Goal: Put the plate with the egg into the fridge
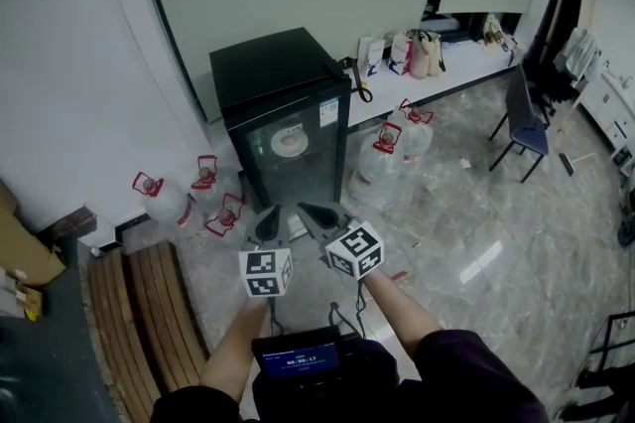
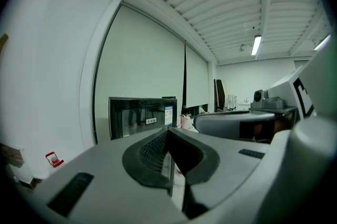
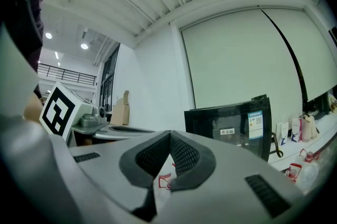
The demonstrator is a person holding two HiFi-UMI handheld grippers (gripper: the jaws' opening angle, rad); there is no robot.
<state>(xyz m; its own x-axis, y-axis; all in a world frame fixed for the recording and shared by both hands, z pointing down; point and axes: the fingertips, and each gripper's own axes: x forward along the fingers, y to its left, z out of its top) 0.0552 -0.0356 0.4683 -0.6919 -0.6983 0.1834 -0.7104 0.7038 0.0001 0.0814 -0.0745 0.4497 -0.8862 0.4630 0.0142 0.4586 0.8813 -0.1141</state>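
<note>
Far to the left of the fridge, curved wooden slats lie on the floor. Nearer its left side is a huddle of clear water jugs with red handles. The fridge itself is a small black one, standing against the wall with its glass door shut. Through the glass I can see the white plate resting on a shelf inside, though what lies on it is too small to make out. Straight in front of the fridge door the person holds both tools side by side, well clear of it. The left gripper has its jaws pressed together with nothing between them, and just beside it the right gripper is likewise closed tight and empty. To the right of the fridge more red-handled jugs sit on the floor, with bags behind them. Further right stands a dark chair.
</note>
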